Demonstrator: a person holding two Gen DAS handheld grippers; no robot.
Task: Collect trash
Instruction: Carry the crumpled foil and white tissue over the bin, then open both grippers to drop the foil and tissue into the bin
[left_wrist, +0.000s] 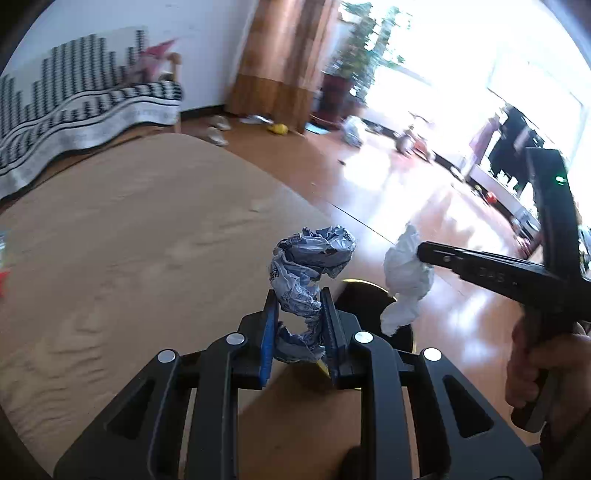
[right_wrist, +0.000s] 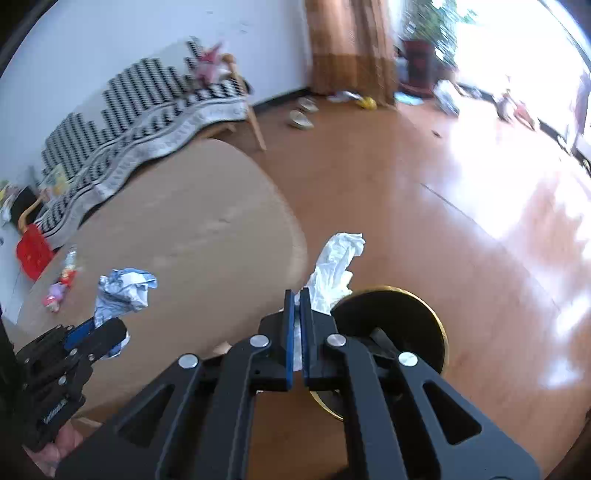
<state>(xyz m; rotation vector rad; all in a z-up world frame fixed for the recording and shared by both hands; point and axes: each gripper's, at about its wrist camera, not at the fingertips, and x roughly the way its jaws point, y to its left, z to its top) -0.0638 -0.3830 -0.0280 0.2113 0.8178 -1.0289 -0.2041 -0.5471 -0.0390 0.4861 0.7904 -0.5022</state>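
step: carrying trash to bin | left tongs (left_wrist: 297, 306) clenched on crumpled printed wrapper (left_wrist: 310, 258) | right tongs (right_wrist: 297, 306) clenched on white tissue (right_wrist: 338, 266) | black bin (right_wrist: 391, 325) at 3 o'clock of right tongs | next: likely hold over bin, release

Blown-out window (left_wrist: 461, 55) glare at right; blurred background; fisheye-curved edges.
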